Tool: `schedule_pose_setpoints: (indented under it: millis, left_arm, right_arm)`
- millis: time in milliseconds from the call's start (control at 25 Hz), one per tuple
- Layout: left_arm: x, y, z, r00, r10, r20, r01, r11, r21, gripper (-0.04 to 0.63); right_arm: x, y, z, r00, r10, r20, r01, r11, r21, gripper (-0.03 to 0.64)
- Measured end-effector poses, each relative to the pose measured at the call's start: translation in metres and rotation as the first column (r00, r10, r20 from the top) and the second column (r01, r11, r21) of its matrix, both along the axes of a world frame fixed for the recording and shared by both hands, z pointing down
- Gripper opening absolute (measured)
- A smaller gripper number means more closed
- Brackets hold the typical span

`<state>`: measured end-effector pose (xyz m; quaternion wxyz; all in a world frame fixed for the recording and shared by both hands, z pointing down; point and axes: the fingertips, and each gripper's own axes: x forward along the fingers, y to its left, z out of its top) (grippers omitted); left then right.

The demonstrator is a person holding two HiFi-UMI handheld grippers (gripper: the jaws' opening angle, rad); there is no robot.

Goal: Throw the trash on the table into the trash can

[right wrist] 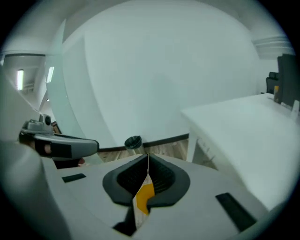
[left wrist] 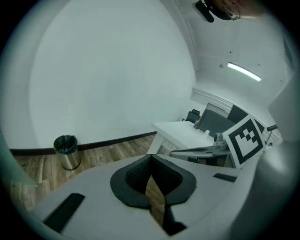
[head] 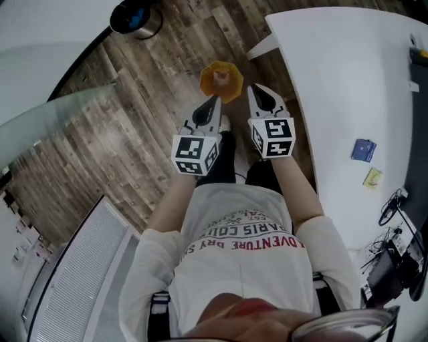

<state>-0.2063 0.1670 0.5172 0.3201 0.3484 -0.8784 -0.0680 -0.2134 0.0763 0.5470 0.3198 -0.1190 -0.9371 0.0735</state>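
An orange-yellow wrapper (head: 222,81) hangs over the wooden floor in front of me, and my right gripper (head: 254,90) is shut on its edge. In the right gripper view the thin wrapper (right wrist: 144,192) sits pinched between the closed pads of the right gripper (right wrist: 147,158). My left gripper (head: 215,101) is held just left of the wrapper, apart from it. In its own view the left gripper (left wrist: 151,160) is shut with nothing in it. The round metal trash can (head: 136,17) with a dark liner stands far ahead by the wall, also visible as the trash can (left wrist: 66,151) and the trash can (right wrist: 133,142).
A white table (head: 348,73) runs along my right, carrying a blue packet (head: 363,149) and a small yellow piece (head: 372,177). Cables and dark gear lie at its near right end. A glass panel (head: 53,113) and a white radiator (head: 73,274) are on my left.
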Motion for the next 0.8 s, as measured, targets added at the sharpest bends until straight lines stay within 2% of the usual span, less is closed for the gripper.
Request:
schedule_pose_setpoints:
  millis: [80, 200, 320, 400, 520, 640, 800]
  left_arm:
    - [0.006, -0.038, -0.045, 0.992, 0.108, 0.059, -0.11, 0.994, 0.03, 0.023]
    - [0.031, -0.102, -0.107, 0.953, 0.264, 0.148, -0.274, 0.96, 0.053, 0.023]
    - [0.063, -0.167, -0.151, 0.914, 0.353, 0.202, -0.374, 0.925, 0.075, 0.023]
    - [0.086, -0.213, -0.171, 0.889, 0.398, 0.226, -0.428, 0.898, 0.101, 0.023]
    - [0.131, -0.284, -0.193, 0.825, 0.497, 0.269, -0.542, 0.831, 0.126, 0.023]
    - [0.189, -0.349, -0.208, 0.739, 0.602, 0.303, -0.658, 0.742, 0.128, 0.023]
    - [0.275, -0.412, -0.222, 0.623, 0.696, 0.357, -0.77, 0.626, 0.121, 0.023]
  right_arm:
    - [0.009, -0.035, -0.05, 0.994, 0.086, 0.072, -0.084, 0.996, -0.03, 0.031]
    - [0.042, -0.096, -0.111, 0.97, 0.2, 0.139, -0.191, 0.979, -0.074, 0.029]
    - [0.092, -0.161, -0.154, 0.942, 0.28, 0.183, -0.277, 0.96, -0.043, 0.027]
    - [0.132, -0.21, -0.177, 0.907, 0.365, 0.21, -0.367, 0.93, -0.034, 0.026]
    - [0.209, -0.282, -0.206, 0.809, 0.527, 0.262, -0.538, 0.842, -0.033, 0.026]
    - [0.293, -0.343, -0.22, 0.697, 0.652, 0.297, -0.677, 0.735, -0.026, 0.026]
    - [0.4, -0.395, -0.223, 0.567, 0.766, 0.304, -0.8, 0.6, -0.021, 0.026]
